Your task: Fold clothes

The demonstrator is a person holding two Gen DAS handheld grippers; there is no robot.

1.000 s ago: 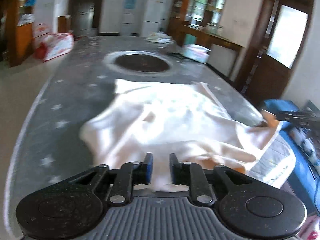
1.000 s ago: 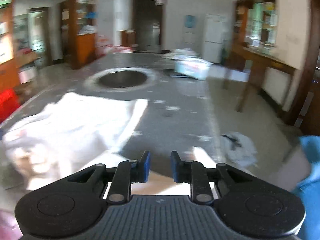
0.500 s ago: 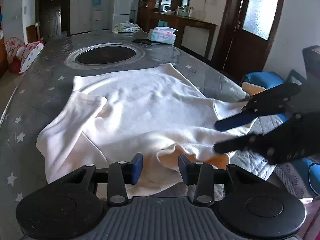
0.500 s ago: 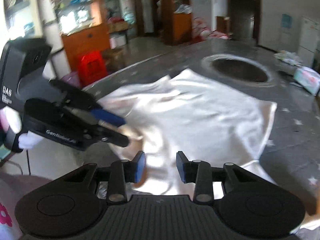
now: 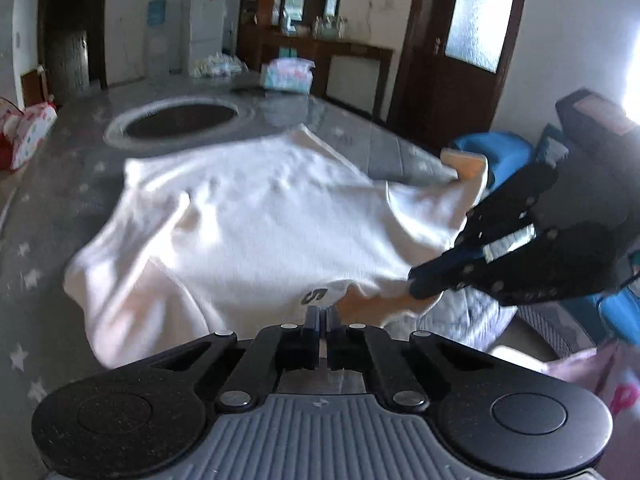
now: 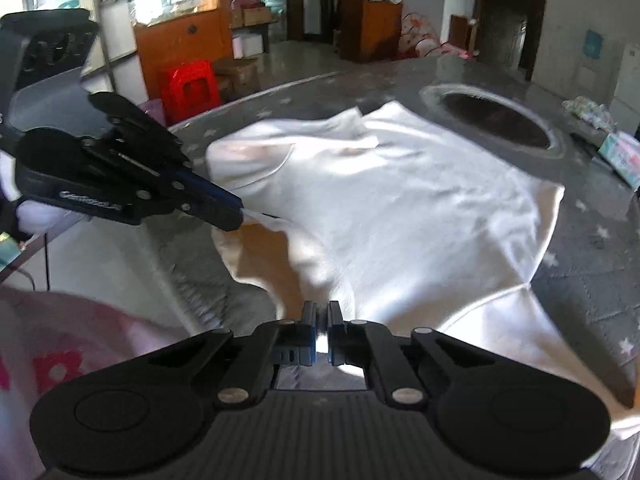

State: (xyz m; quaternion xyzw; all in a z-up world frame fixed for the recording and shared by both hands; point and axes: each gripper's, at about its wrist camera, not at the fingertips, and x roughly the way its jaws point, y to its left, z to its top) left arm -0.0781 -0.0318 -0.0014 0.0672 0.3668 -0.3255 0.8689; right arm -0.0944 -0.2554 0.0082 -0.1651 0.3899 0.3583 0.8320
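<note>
A white T-shirt (image 5: pixel 256 216) lies spread on the grey star-patterned table (image 5: pixel 48 184), its collar end at the near edge. My left gripper (image 5: pixel 321 316) is shut on the shirt's near edge by the collar, next to a small dark print. My right gripper (image 6: pixel 321 314) is shut on the same near edge further right. Each gripper shows in the other's view: the right one (image 5: pixel 420 284) in the left wrist view, the left one (image 6: pixel 236 216) in the right wrist view, both pinching cloth. The shirt (image 6: pixel 400 208) has a sleeve folded over at far left.
A round dark inset (image 5: pixel 180 120) sits in the table beyond the shirt. A tissue pack (image 5: pixel 286 74) lies at the far end. A blue seat (image 5: pixel 492 152) stands right of the table, a red stool (image 6: pixel 190 88) on the floor left. Pink floral cloth (image 6: pixel 48 344) lies below the near edge.
Both grippers went from open to shut on the shirt's near edge. The shirt has been spread flatter across the table.
</note>
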